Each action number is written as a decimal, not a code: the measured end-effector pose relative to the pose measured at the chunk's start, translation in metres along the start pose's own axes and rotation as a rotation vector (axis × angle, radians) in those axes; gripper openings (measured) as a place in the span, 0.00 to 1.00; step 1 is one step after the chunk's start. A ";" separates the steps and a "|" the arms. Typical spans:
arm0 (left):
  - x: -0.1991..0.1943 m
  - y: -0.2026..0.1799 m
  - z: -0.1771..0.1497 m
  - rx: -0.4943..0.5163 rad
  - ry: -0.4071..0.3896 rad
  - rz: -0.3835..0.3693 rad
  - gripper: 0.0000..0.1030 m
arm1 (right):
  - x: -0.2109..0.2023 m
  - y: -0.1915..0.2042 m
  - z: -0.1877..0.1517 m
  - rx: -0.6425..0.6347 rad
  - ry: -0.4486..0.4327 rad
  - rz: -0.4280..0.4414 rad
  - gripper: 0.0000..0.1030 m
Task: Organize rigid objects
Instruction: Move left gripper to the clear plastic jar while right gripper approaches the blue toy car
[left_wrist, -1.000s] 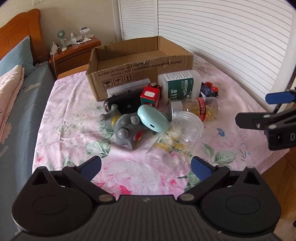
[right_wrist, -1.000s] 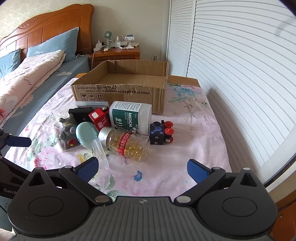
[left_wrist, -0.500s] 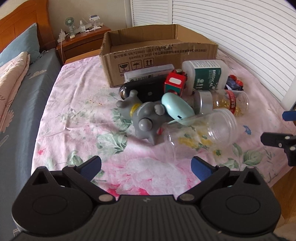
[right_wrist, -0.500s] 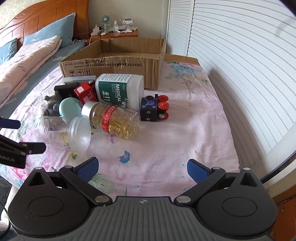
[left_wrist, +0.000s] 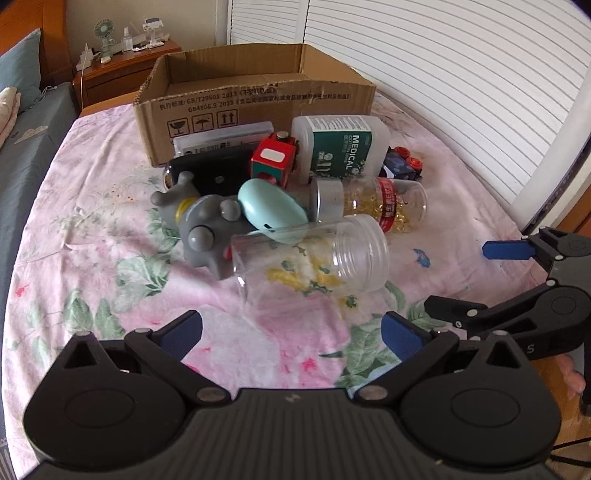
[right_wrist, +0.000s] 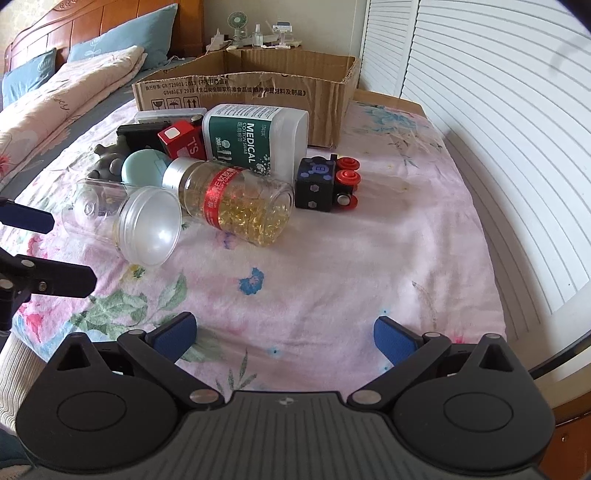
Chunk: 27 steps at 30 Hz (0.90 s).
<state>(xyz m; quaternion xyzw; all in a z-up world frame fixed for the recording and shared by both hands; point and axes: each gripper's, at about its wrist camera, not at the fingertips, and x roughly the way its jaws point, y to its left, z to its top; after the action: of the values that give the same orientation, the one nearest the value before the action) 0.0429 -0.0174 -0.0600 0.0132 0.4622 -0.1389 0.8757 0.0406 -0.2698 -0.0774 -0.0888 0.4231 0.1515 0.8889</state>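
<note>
Surface: pink floral bedsheet (right_wrist: 332, 273), wrinkled. Behind it, a wooden nightstand (left_wrist: 125, 75) carries a small green desk fan (left_wrist: 103, 35) and small bottles. Wooden headboard (right_wrist: 96, 26) with blue pillows (right_wrist: 125, 40) and a folded pink quilt (right_wrist: 62, 96). White louvred doors (right_wrist: 491, 110) alongside.

place: home bedroom; evidence: wooden headboard (right_wrist: 92, 26); pillows (right_wrist: 122, 40); nightstand (left_wrist: 125, 74); louvred doors (right_wrist: 480, 110)

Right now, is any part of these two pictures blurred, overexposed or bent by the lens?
Left wrist view: the shutters curve strongly from the fisheye and look bright; the clear jar is a little soft. Right wrist view: the same curving on the shutters, washed out at the right; the pill bottle and box print stay sharp.
</note>
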 end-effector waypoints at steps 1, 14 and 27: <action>0.003 -0.002 0.002 -0.009 0.006 -0.007 0.99 | 0.000 0.000 -0.001 0.000 -0.007 0.002 1.00; 0.022 -0.012 0.019 -0.068 -0.002 0.049 0.99 | -0.002 -0.002 -0.011 -0.014 -0.077 0.014 1.00; 0.016 -0.003 -0.003 0.048 0.015 0.100 0.99 | -0.004 -0.003 -0.015 -0.019 -0.097 0.020 1.00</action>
<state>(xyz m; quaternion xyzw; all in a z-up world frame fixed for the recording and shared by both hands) 0.0485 -0.0232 -0.0740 0.0582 0.4641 -0.1058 0.8775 0.0287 -0.2776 -0.0835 -0.0857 0.3792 0.1685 0.9058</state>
